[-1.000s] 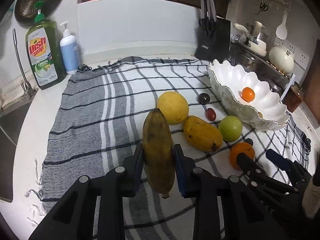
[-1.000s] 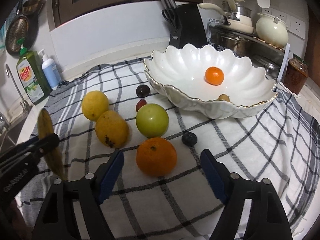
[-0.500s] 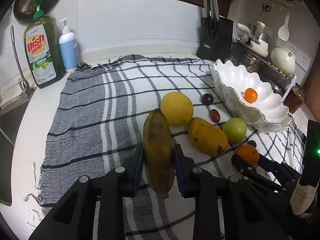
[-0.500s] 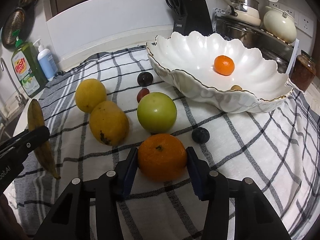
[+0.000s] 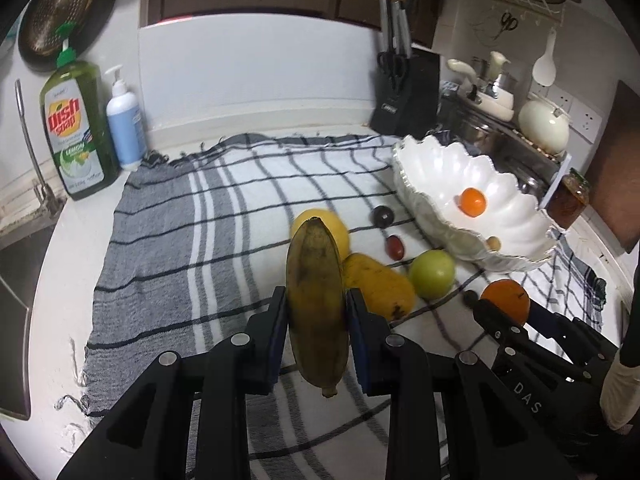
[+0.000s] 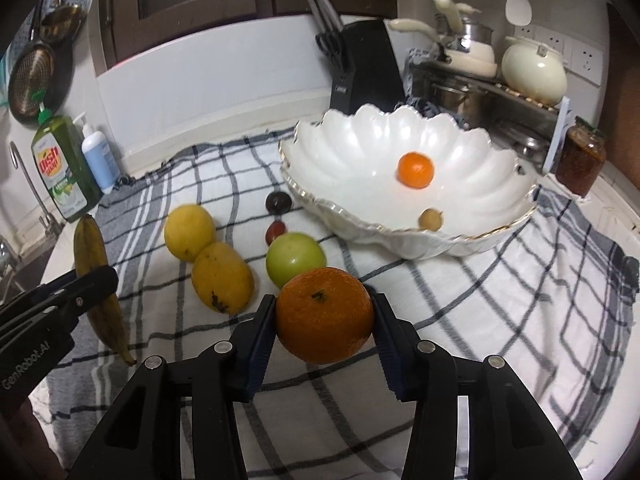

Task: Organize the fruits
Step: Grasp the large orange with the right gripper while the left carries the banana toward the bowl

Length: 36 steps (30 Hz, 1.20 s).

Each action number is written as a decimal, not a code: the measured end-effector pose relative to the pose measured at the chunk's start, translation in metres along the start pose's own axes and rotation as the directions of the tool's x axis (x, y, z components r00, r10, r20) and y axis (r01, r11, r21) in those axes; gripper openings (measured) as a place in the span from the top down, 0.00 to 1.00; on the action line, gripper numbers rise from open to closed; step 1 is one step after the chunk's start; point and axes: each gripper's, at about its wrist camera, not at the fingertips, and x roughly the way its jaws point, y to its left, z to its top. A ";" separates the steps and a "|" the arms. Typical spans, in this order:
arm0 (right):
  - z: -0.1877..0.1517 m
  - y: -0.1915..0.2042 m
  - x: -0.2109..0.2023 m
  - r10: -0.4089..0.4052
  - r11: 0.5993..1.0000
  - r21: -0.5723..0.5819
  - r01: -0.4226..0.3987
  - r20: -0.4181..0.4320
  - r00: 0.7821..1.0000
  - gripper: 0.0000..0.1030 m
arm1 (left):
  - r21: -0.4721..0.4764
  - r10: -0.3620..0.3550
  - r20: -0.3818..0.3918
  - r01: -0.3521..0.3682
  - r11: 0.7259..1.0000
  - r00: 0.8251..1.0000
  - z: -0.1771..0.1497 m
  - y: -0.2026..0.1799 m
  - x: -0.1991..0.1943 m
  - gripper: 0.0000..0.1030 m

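Fruits on checked cloth, kitchen counter.

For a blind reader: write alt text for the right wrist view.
The right gripper holds a large orange above a checked cloth. Beyond it a white scalloped bowl holds a small orange; at left, the left gripper holds a banana.

I'm seeing a dish soap bottle standing beside a pump bottle, a knife block and a jar sitting near the wall.
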 end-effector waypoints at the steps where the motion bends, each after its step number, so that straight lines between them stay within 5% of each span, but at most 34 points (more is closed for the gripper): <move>1: 0.002 -0.002 -0.005 -0.003 1.000 0.005 0.003 0.010 1.000 0.54 | 0.005 -0.006 0.005 0.006 1.000 1.000 0.002 -0.003 -0.002 0.72; 36: 0.053 -0.077 -0.077 -0.142 0.985 0.128 0.120 0.184 0.973 0.54 | 0.193 -0.203 0.063 0.188 0.963 0.977 0.073 -0.100 -0.022 0.72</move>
